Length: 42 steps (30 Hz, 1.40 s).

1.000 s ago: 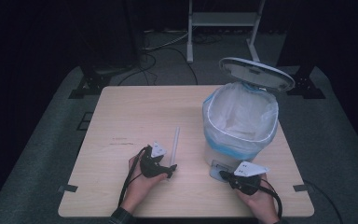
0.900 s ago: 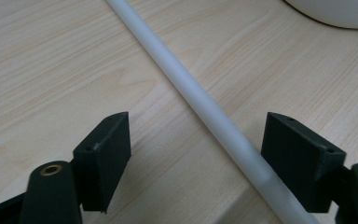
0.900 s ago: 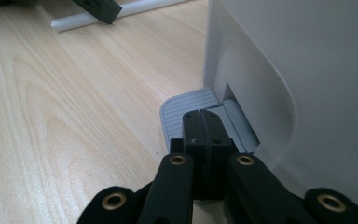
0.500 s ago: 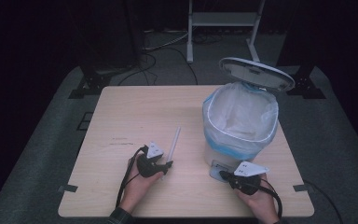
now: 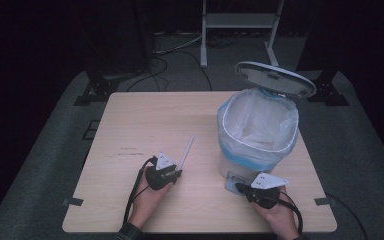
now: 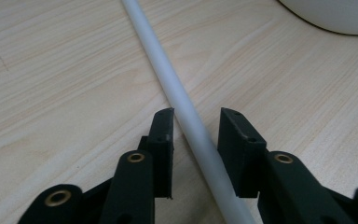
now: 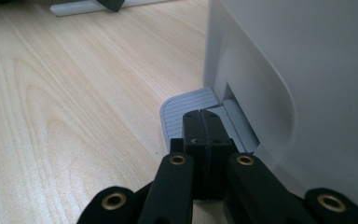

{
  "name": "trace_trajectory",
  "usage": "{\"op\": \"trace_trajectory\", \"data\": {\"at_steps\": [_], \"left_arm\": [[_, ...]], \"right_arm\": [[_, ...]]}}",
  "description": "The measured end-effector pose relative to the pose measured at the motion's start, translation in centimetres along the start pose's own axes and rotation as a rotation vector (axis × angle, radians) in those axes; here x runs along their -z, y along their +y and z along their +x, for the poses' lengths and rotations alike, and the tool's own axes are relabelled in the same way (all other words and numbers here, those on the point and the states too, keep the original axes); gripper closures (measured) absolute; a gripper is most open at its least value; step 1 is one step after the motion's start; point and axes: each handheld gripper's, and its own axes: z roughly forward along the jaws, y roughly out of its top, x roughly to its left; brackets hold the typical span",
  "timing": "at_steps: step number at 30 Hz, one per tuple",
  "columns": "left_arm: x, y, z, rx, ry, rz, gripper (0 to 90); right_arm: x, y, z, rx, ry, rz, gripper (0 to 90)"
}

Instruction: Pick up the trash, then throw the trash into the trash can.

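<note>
Left gripper (image 6: 196, 128) jaws just closing, not yet pinching white rod (image 6: 177, 93) between them, right gripper (image 7: 200, 116) pressed together on bin pedal (image 7: 186, 105), lid (image 5: 275, 79) up.

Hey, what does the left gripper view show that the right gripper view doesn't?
Left gripper view alone: the left gripper, its fingers just closing around the white tube, gaps still on both sides. Right gripper view alone: the right gripper, shut, its tips over the bin's grey pedal. Both share the wooden table and the white pedal bin.
</note>
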Motion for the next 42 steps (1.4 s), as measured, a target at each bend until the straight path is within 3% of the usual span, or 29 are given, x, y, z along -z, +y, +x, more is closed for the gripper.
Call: {"op": "trace_trajectory", "data": {"at_steps": [14,31,35,42], "left_arm": [[0.13,-0.12,0.22,0.011,0.009,-0.004,77.1],[0.16,-0.16,0.28,0.02,0.022,-0.008,80.6],[0.22,-0.18,0.65,0.043,0.003,-0.007,80.8],[0.25,-0.21,0.75,0.031,-0.007,-0.007,80.9]], "right_arm": [[0.01,0.0,-0.01,-0.001,0.001,0.0,89.9],[0.0,0.0,0.02,0.002,-0.001,0.001,89.9],[0.01,0.0,-0.02,0.0,0.001,0.0,89.9],[0.0,0.01,-0.05,0.001,0.004,0.0,89.9]]}}
